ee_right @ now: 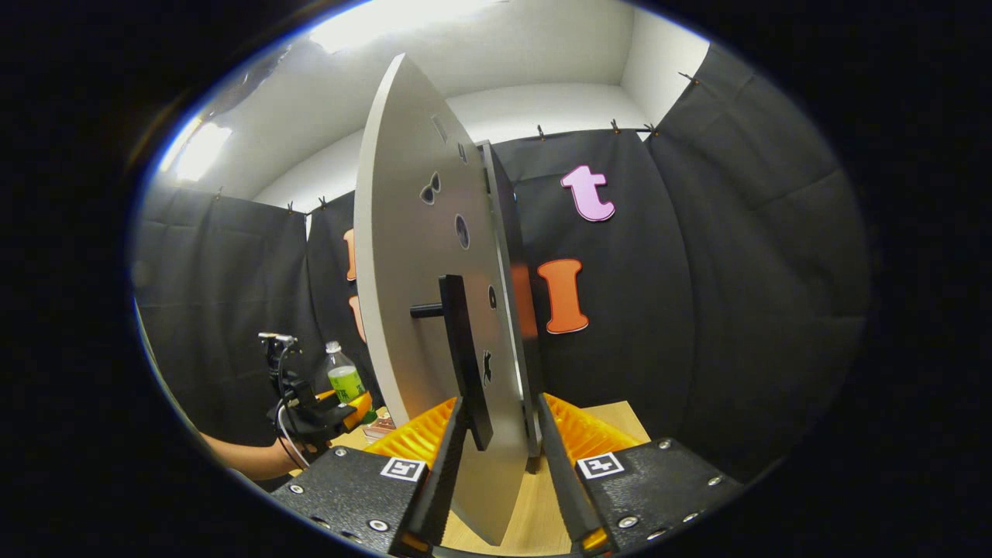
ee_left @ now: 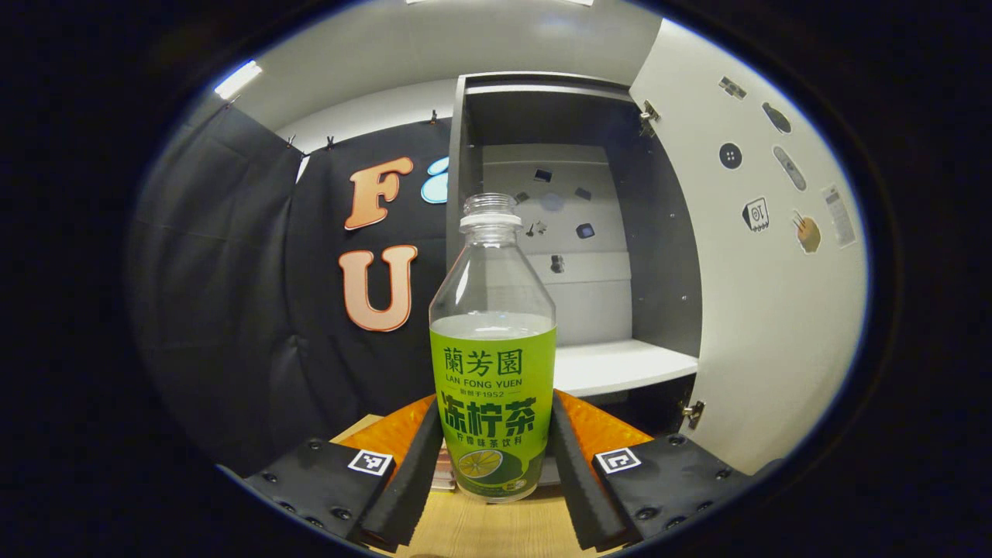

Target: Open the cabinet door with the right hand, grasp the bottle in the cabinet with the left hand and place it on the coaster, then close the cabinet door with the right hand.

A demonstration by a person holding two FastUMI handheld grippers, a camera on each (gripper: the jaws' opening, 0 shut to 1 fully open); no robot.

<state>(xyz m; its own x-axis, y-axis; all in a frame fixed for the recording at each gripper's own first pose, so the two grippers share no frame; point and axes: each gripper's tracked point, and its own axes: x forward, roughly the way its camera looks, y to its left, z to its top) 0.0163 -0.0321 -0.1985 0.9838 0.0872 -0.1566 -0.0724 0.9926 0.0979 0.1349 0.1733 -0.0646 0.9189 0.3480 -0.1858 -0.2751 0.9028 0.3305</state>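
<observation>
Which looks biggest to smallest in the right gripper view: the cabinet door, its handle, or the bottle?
1. Cabinet door, biggest by far.
2. Handle.
3. Bottle, smallest, but it stands farther from the camera, so its real size against the handle is unsure.

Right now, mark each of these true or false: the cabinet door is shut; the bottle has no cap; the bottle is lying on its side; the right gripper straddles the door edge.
1. The cabinet door is shut. False: it stands swung open, baring the shelf.
2. The bottle has no cap. True.
3. The bottle is lying on its side. False: it is upright between the left gripper fingers.
4. The right gripper straddles the door edge. True: the door passes between its fingers, below the handle.
</observation>
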